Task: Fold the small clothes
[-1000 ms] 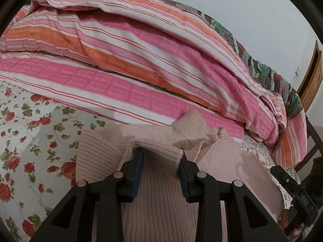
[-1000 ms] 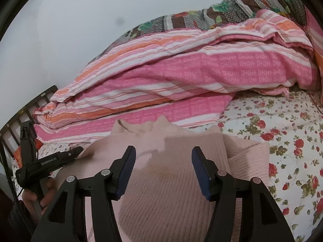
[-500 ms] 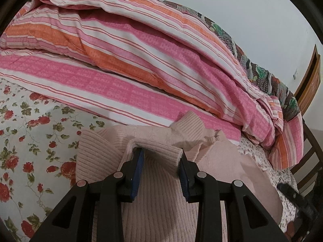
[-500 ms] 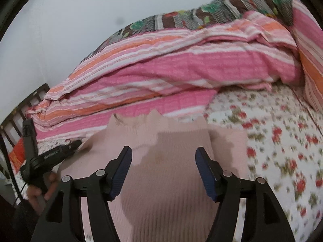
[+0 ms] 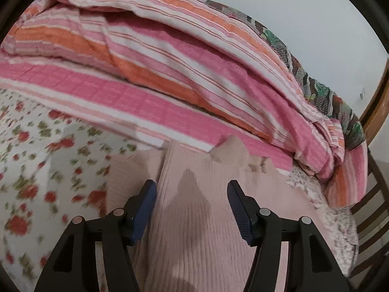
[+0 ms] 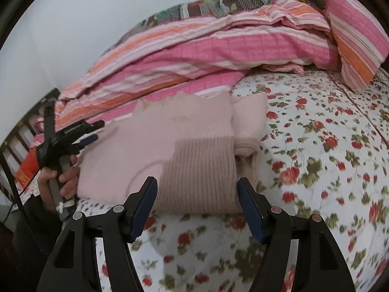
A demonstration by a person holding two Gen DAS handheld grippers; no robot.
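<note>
Pink sweater folded on the bed, both grippers free of it.

We see the ribbed pink sweater [image 6: 194,150] lying as a compact folded stack on the floral bedsheet [image 6: 316,170], just in front of the striped quilt [image 6: 206,48]. Our left gripper [image 5: 190,209] and right gripper [image 6: 197,206] hang over it with jaws spread wide, gripping nothing. We judge a fold just laid; next comes checking the edges, then tidying or setting it aside.

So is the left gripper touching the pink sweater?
Apart. In the right wrist view the left gripper hangs open past the sweater's edge, with striped quilt showing behind its tips. The left wrist view shows nothing between its jaws.
</note>
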